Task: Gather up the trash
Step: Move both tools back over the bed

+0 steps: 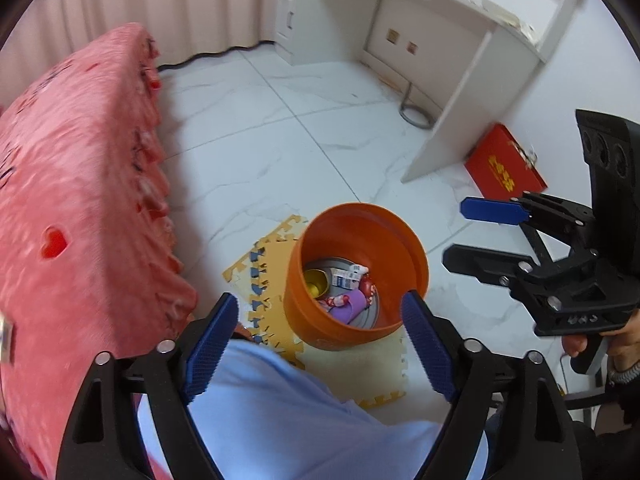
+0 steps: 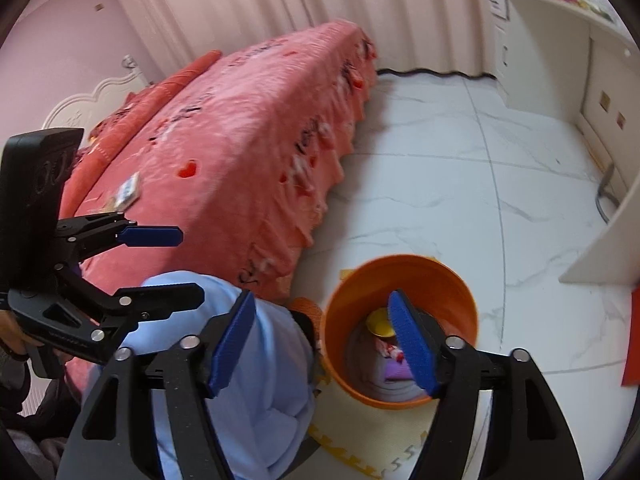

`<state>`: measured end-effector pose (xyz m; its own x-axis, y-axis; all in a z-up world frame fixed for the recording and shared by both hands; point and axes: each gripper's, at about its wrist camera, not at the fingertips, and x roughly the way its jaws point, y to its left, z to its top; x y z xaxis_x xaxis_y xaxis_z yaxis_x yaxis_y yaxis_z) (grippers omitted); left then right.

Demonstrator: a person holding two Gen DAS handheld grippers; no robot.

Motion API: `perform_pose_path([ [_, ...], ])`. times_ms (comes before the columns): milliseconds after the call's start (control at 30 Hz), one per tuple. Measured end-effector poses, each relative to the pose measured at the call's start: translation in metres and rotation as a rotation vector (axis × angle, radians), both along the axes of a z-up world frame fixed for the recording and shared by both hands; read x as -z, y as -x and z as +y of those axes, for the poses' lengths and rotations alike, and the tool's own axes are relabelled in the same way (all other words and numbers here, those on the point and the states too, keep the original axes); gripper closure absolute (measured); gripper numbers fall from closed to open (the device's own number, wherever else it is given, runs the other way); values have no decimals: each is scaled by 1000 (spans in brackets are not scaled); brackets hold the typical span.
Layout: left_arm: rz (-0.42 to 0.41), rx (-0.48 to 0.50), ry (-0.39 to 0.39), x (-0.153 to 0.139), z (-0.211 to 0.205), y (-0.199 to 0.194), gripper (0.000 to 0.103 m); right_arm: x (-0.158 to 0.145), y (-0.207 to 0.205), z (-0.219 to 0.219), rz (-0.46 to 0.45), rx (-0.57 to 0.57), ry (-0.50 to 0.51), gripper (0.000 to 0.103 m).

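An orange bin (image 1: 304, 312) stands on a yellow foam mat (image 1: 262, 272) on the floor, and shows in the right wrist view (image 2: 436, 276) too. It holds several pieces of trash: a yellow cup (image 1: 316, 284), a small carton (image 1: 346, 280), a purple item (image 1: 352, 306) and red-white wrappers. My left gripper (image 1: 318, 344) is open and empty above the bin's near side. My right gripper (image 2: 324, 344) is open and empty above the bin; it shows in the left wrist view (image 1: 456, 234). A small carton (image 2: 129, 192) lies on the pink bed (image 2: 240, 128).
The pink bed (image 1: 72, 200) fills the left. A white desk (image 1: 460, 52) stands at the far right with a red box (image 1: 504, 164) leaning beside it. The person's light-blue knee (image 1: 280, 408) is under the left gripper. White tile floor (image 1: 280, 128) lies between bed and desk.
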<state>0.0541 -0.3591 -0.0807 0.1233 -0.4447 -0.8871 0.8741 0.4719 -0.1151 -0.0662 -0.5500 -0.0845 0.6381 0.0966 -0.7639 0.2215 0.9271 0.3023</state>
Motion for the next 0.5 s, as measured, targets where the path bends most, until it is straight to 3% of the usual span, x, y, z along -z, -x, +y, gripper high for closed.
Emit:
perform_pose_path([
  [233,-53,-105,28,-22,56,4,13,-25,-16,59,-32,-135,16,25],
  [500,-81,-306,79,-41,148,1,9,-39,-49,140,-45,-310,23,25],
])
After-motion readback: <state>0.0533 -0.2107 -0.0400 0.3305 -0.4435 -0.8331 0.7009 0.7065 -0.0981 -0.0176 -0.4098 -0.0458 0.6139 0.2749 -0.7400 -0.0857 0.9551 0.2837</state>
